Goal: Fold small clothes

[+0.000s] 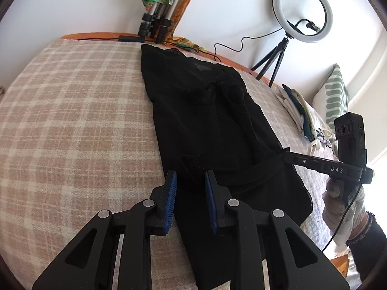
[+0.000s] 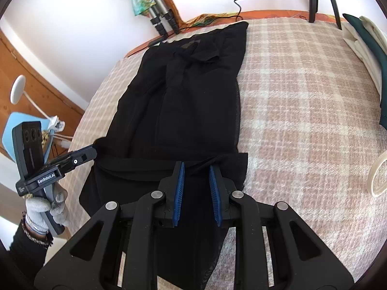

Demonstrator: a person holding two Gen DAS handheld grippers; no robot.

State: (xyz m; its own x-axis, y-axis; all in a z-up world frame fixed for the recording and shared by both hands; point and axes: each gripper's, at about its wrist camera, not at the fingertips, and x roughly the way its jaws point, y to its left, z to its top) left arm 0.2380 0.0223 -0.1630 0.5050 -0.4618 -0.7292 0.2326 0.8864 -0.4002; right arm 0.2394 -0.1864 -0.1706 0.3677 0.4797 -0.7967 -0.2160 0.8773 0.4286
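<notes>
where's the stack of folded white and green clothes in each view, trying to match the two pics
Left wrist view: the folded clothes stack lies at the right, beyond the black garment, below the ring light.
Right wrist view: the stack sits at the upper right edge, partly cut off.
Shared landmark: the tripod legs leaning on the wall, also seen top centre.

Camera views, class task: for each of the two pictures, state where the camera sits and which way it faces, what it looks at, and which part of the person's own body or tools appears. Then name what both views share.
Left wrist: sits on the left gripper, facing forward over the black garment; the gloved right hand shows at right.
Right wrist: sits on the right gripper, facing along the same garment; the gloved left hand shows at left.
Shared: garment, plaid blanket, folded tripod legs.
</notes>
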